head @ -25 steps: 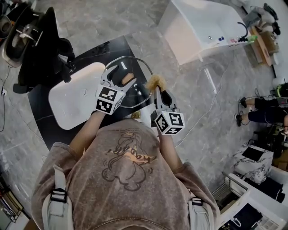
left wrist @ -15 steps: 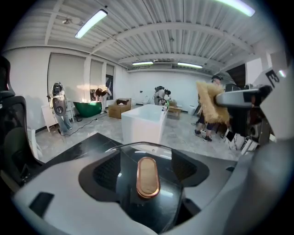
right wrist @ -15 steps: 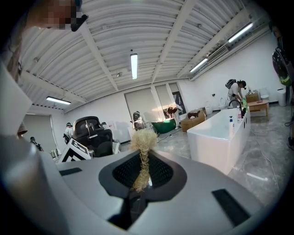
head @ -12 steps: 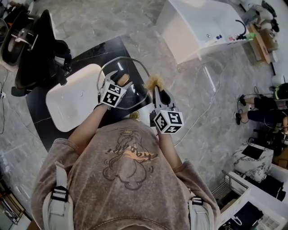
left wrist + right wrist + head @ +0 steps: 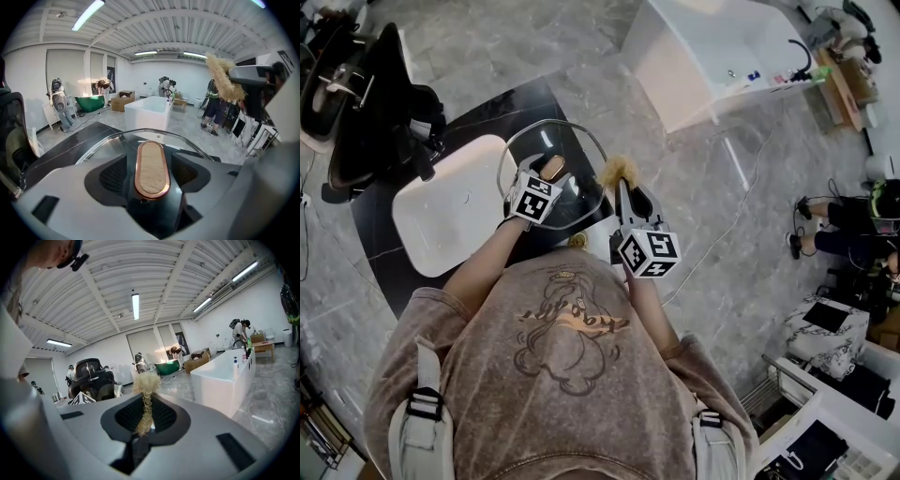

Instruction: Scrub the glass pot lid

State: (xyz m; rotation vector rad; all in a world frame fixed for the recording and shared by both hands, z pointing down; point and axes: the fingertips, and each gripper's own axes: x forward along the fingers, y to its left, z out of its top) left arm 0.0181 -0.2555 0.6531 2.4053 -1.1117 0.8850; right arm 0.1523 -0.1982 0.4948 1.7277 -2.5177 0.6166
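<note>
The glass pot lid lies on the black counter beside the white basin; its steel rim curves ahead in the left gripper view. My left gripper points down over the lid's wood-topped, copper-rimmed handle. The jaws have just been closing, and the handle stands between them with thin dark gaps at the pads. To the right, my right gripper is shut on a straw-coloured scrub brush, which it holds in the air beside the lid. The bristle tuft sticks out past the jaws.
A white basin sits on the black counter left of the lid. A black chair stands at the far left, and a white bathtub across the marble floor. A person sits at the right edge.
My left gripper has come down from above the lid, so that its jaws now straddle the handle. The right gripper and brush have stayed where they were.
</note>
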